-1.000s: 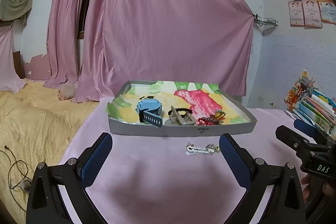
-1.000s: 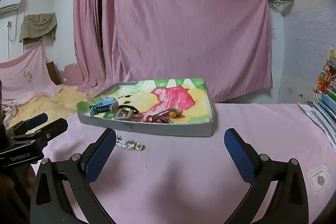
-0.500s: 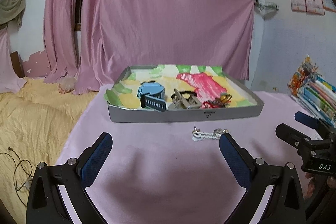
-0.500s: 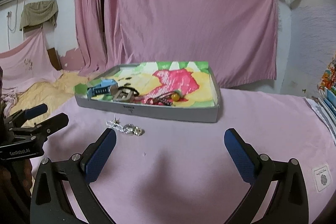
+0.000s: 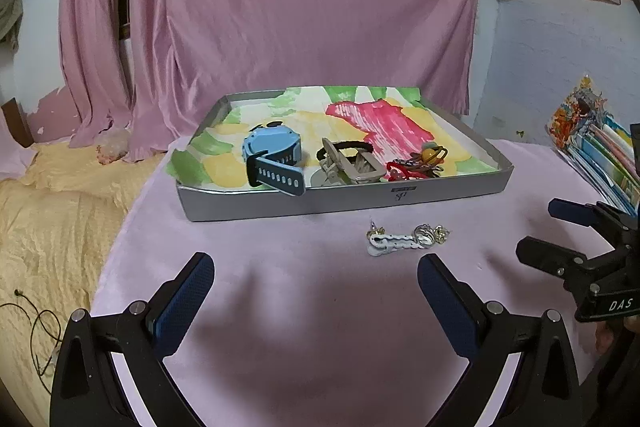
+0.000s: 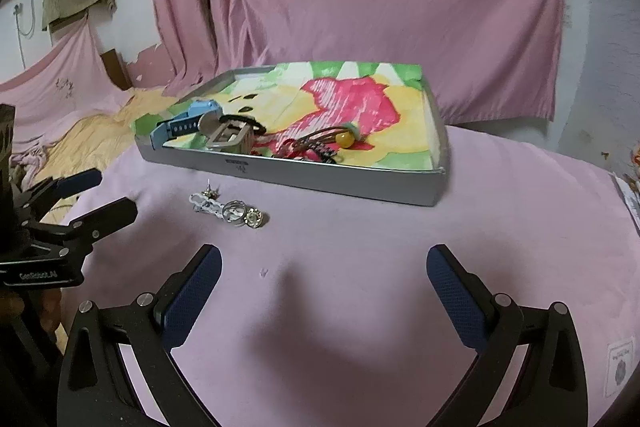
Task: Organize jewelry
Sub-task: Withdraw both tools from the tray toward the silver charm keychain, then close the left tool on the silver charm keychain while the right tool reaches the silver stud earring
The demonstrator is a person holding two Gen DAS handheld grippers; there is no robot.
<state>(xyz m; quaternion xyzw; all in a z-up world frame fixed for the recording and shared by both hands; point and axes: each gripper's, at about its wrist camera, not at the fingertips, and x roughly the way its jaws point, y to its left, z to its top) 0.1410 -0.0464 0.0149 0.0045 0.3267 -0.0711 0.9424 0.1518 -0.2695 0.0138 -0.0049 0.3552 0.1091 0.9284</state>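
A shallow grey tray [image 5: 400, 198] [image 6: 352, 183] with a colourful paper lining sits on the pink cloth. Inside lie a blue watch [image 5: 272, 153] [image 6: 188, 121], a beige hair clip [image 5: 350, 165] [image 6: 230, 137] on a black hair tie, and a red and brown bracelet bundle with a yellow bead [image 5: 420, 163] [image 6: 320, 145]. In front of the tray lies a small pile of silver jewelry: a white chain piece [image 5: 394, 242] [image 6: 206, 205], rings [image 5: 428, 234] [image 6: 240, 214] and an earring. My left gripper [image 5: 314, 291] is open, just short of the pile. My right gripper [image 6: 324, 283] is open over bare cloth, the pile to its front left.
The pink cloth [image 5: 304, 327] covers the table; a yellow bedspread [image 5: 52, 211] lies off its left edge. A stack of colourful books [image 5: 596, 143] sits at the right. A pink curtain [image 5: 280, 7] hangs behind the tray. A small label [image 6: 622, 367] lies at the right.
Both grippers have moved forward and tilted down toward the table; the tray and the silver pile appear larger and closer. Both stay open, and nothing was picked up.
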